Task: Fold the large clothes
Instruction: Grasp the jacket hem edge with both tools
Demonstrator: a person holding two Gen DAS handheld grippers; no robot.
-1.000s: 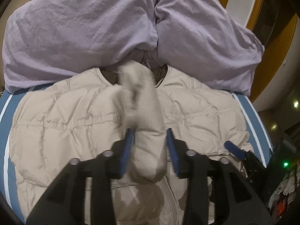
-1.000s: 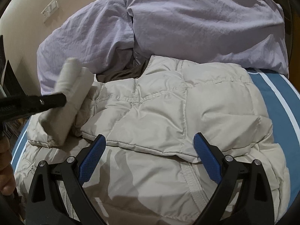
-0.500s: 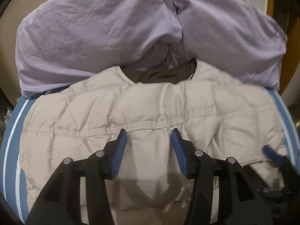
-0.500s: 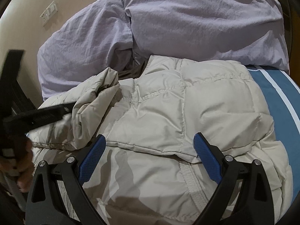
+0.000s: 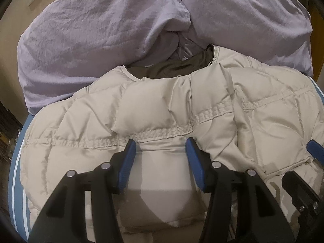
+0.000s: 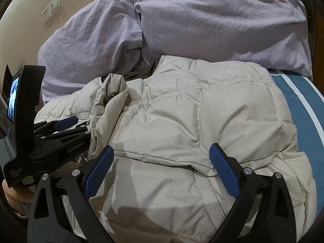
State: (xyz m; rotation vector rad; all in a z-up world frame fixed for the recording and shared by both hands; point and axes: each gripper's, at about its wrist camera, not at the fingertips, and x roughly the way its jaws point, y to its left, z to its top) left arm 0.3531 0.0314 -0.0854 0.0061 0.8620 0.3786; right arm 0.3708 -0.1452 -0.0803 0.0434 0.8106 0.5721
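A beige quilted puffer jacket point(image 5: 158, 109) lies front up on the bed, its dark-lined collar point(image 5: 172, 68) towards the pillows. One sleeve point(image 6: 107, 101) lies folded in across the chest, its end bunched up. My left gripper point(image 5: 160, 147) hangs low over that sleeve with its jaws apart and its blue pads clear of the fabric. The right wrist view shows the left gripper point(image 6: 81, 125) at the jacket's left side. My right gripper point(image 6: 162, 154) stands wide open over the lower front, beside the zip point(image 6: 210, 198), holding nothing.
Two lavender pillows point(image 5: 97, 32) point(image 6: 218, 20) press against the jacket's collar end. A blue sheet with white stripes point(image 6: 303, 109) shows on the right. A wall socket point(image 6: 51, 9) sits on the beige wall. A hand point(image 6: 12, 194) holds the left gripper.
The left gripper carried the sleeve in over the chest, let it go and sank lower over the jacket. The right gripper has stayed still.
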